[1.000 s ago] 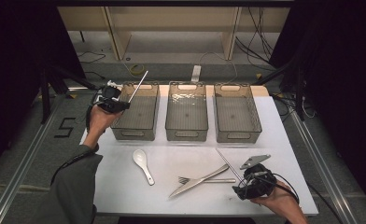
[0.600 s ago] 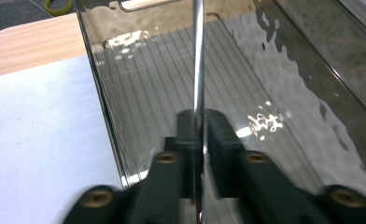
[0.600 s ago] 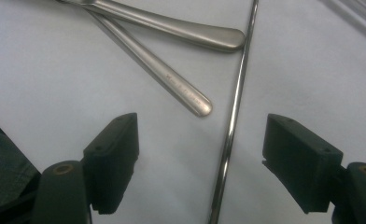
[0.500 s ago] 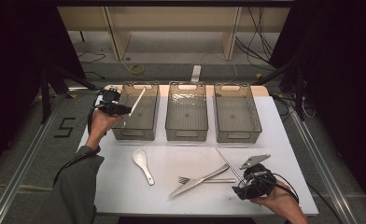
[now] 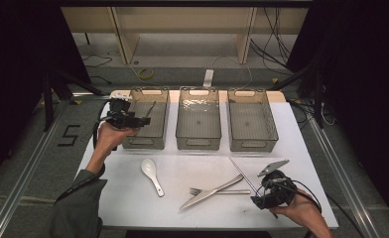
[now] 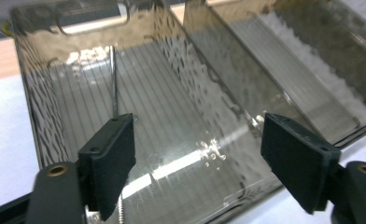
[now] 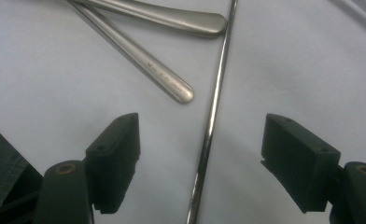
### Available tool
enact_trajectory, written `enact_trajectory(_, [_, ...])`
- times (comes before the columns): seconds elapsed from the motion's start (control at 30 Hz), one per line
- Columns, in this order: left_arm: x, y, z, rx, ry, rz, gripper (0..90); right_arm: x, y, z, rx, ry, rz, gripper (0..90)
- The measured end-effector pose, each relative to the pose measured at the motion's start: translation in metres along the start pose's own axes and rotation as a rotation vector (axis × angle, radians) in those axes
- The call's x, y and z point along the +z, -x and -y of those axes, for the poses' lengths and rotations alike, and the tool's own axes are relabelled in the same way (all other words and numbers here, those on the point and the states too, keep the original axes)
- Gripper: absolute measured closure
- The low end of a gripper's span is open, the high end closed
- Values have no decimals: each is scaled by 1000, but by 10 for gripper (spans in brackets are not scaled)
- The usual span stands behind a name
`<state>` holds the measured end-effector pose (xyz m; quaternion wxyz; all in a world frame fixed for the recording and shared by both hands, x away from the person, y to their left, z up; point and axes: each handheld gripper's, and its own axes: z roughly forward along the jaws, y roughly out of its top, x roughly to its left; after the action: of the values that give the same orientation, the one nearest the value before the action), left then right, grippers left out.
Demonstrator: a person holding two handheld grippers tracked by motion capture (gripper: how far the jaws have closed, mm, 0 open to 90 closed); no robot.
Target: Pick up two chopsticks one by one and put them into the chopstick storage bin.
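Since the earlier frames the chopstick point(image 6: 114, 88) that stood up out of the left gripper point(image 5: 142, 120) has gone from its fingers and now lies inside the left bin point(image 5: 159, 99), leaning along the left wall in the left gripper view. That gripper has dropped lower, over the bin's near left corner, and its fingers point(image 6: 110, 161) stand wide apart with nothing between them. The right gripper point(image 5: 260, 201) sits where it was, at the near right of the white surface point(image 5: 301, 148), its fingers point(image 7: 116, 156) spread wide and holding nothing.

A second chopstick point(image 7: 212, 116) lies flat on the surface and runs up between the right gripper's open fingers, touching neither in the right gripper view. Just beyond it rest the handle ends of a knife point(image 5: 210, 192) and a fork point(image 5: 217, 191), which cross each other near the middle front of the surface; the knife's handle tip point(image 7: 204, 21) lies just beside the chopstick. A white spoon point(image 5: 151, 174) lies apart to their left, bowl toward the bins.

Three smoky clear bins stand in a row along the far edge: the left one, a middle bin point(image 5: 198, 99) and a right bin point(image 5: 252, 99). The middle and right ones look bare inside.
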<state>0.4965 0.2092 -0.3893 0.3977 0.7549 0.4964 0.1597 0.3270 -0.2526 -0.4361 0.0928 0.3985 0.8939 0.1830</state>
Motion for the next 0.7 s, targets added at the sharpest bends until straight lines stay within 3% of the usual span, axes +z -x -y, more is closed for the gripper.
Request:
enact_trajectory(0.13, [-6,13,13,-23,20,60,217,3,2,-6,1,-40,-6,297])
enact_trajectory(0.27, [-15,30,21,36,34,76,196,7,7,-12,5,-70,-16,304])
enact_trajectory(0.47, [-29,46,38,30,120,140,192,8,13,-19,15,-96,-9,322])
enact_trajectory(0.7, [-36,61,55,33,147,181,175,10,8,-28,-15,-134,2,380])
